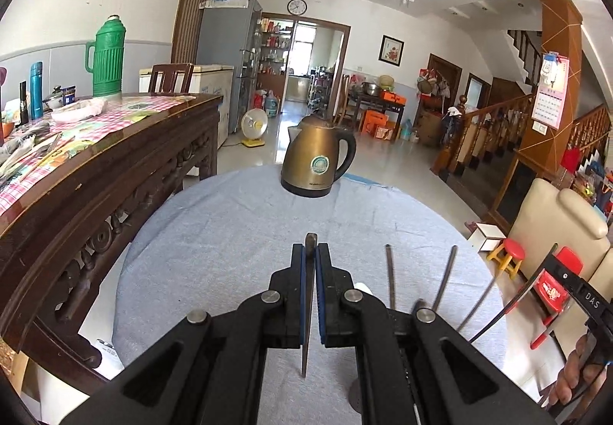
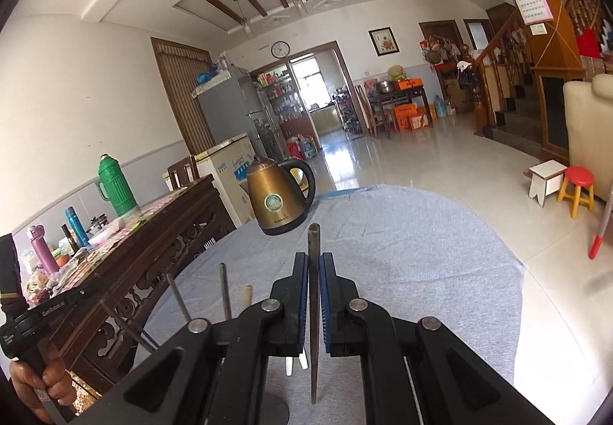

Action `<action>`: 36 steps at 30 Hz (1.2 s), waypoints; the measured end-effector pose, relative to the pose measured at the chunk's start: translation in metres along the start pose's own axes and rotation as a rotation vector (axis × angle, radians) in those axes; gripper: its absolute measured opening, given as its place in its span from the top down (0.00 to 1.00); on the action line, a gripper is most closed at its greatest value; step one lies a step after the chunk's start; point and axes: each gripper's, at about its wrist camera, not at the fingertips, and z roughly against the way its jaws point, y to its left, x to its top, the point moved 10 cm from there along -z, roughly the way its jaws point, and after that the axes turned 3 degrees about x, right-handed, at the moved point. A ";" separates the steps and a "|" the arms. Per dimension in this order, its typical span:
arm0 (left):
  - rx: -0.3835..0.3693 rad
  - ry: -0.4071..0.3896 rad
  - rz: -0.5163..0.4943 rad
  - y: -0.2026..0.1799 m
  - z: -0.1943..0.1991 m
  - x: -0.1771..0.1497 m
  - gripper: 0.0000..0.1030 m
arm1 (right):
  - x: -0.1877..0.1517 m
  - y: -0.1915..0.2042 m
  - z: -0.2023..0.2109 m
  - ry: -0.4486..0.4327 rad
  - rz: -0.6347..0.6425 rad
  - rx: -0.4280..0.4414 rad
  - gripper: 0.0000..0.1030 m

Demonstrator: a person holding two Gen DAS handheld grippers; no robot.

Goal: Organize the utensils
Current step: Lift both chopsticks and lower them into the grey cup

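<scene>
My left gripper (image 1: 309,252) is shut on a thin dark metal utensil handle (image 1: 308,306) that runs upright between the blue pads, above a round table with a grey cloth (image 1: 214,233). Several more metal utensil handles (image 1: 390,275) stand to its right. My right gripper (image 2: 314,260) is shut on a dark metal utensil handle (image 2: 314,294), also upright. Other utensil handles (image 2: 224,294) and a wooden one (image 2: 248,294) stand to its left. The holder under them is mostly hidden by the grippers.
A bronze electric kettle (image 1: 316,156) stands at the far side of the grey-clothed table. A carved dark wooden table (image 1: 95,172) with a green thermos (image 1: 108,57) and clutter stands at left. A cream chair (image 1: 555,233) and a red stool (image 1: 507,258) are at right.
</scene>
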 end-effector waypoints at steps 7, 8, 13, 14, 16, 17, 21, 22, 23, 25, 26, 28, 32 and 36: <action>-0.021 -0.034 -0.014 -0.010 0.027 0.004 0.95 | 0.003 0.007 0.016 -0.020 0.016 0.002 0.93; -0.024 -0.037 -0.016 -0.011 0.030 0.004 0.95 | 0.003 0.007 0.017 -0.023 0.015 0.003 0.93; -0.042 -0.052 -0.019 -0.017 0.045 0.006 0.95 | 0.006 0.006 0.021 -0.029 0.009 0.012 0.93; -0.047 -0.057 -0.022 -0.018 0.049 0.007 0.95 | 0.007 0.007 0.022 -0.029 0.009 0.016 0.93; -0.060 -0.067 -0.027 -0.023 0.056 0.009 0.95 | 0.008 0.011 0.024 -0.034 0.011 0.027 0.93; -0.068 -0.073 -0.029 -0.025 0.059 0.011 0.95 | 0.008 0.013 0.026 -0.038 0.014 0.032 0.93; -0.104 -0.092 -0.033 -0.033 0.072 0.017 0.95 | 0.014 0.022 0.035 -0.057 0.020 0.060 0.93; -0.116 -0.100 -0.034 -0.036 0.077 0.019 0.95 | 0.016 0.025 0.038 -0.064 0.022 0.070 0.93; -0.122 -0.107 -0.035 -0.038 0.080 0.021 0.95 | 0.018 0.028 0.040 -0.069 0.024 0.077 0.93; -0.137 -0.120 -0.038 -0.043 0.086 0.024 0.95 | 0.021 0.034 0.044 -0.080 0.029 0.091 0.93; -0.145 -0.126 -0.039 -0.046 0.090 0.025 0.95 | 0.023 0.037 0.046 -0.085 0.030 0.096 0.93; -0.156 -0.142 -0.043 -0.050 0.097 0.029 0.95 | 0.027 0.042 0.051 -0.101 0.033 0.109 0.93; -0.182 -0.175 -0.054 -0.060 0.110 0.039 0.95 | 0.035 0.054 0.059 -0.127 0.042 0.132 0.93; -0.204 -0.201 -0.072 -0.073 0.116 0.049 0.95 | 0.041 0.069 0.061 -0.152 0.048 0.157 0.93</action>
